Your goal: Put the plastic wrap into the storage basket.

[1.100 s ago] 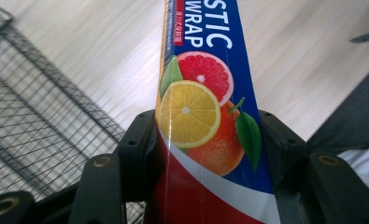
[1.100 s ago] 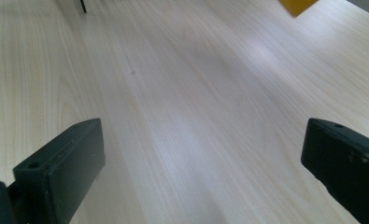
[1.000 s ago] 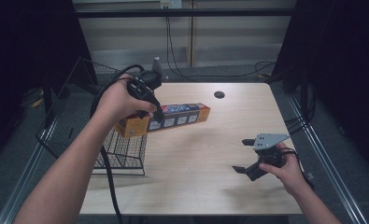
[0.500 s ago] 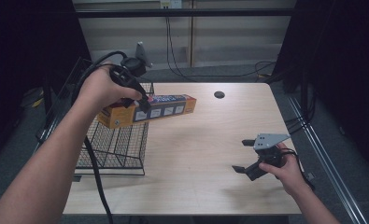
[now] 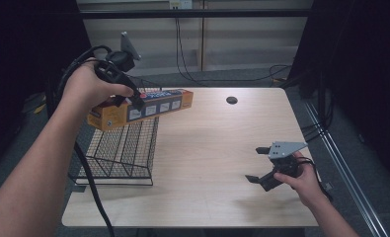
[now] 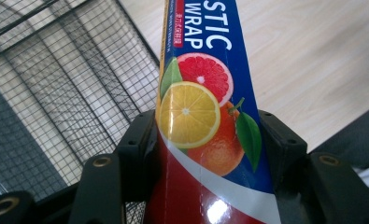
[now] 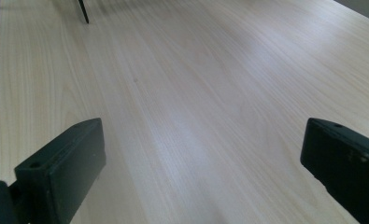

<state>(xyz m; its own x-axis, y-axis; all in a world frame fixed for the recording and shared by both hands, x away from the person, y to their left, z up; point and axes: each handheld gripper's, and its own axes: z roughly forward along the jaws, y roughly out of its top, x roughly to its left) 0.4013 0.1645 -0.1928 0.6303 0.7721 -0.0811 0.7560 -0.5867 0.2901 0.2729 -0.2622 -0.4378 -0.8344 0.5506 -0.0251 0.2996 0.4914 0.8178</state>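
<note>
In the high view, the left gripper (image 5: 133,101) is sitting in the upper left of the frame, clamping a long box (image 5: 140,108) of plastic wrap across its width. The box is hanging in the air, slightly tilted, its right end a little higher than its left, and it is crossing above the far edge of the wire basket (image 5: 121,155), clear of the table (image 5: 207,148). In the left gripper view, both black jaws are pressing against the box's (image 6: 205,116) two sides at the lower centre of the frame, the printed citrus slices lying between them, and the basket's (image 6: 70,84) mesh is filling the left half below it. The basket is standing on the table's left edge.

The right gripper (image 5: 261,165) is resting in the lower right of the high view, held low over the table by the person's hand, its jaws spread wide with nothing between them. In the right gripper view, the two jaws are standing at the lower corners of the frame, well apart, with bare wood (image 7: 196,107) between them.
</note>
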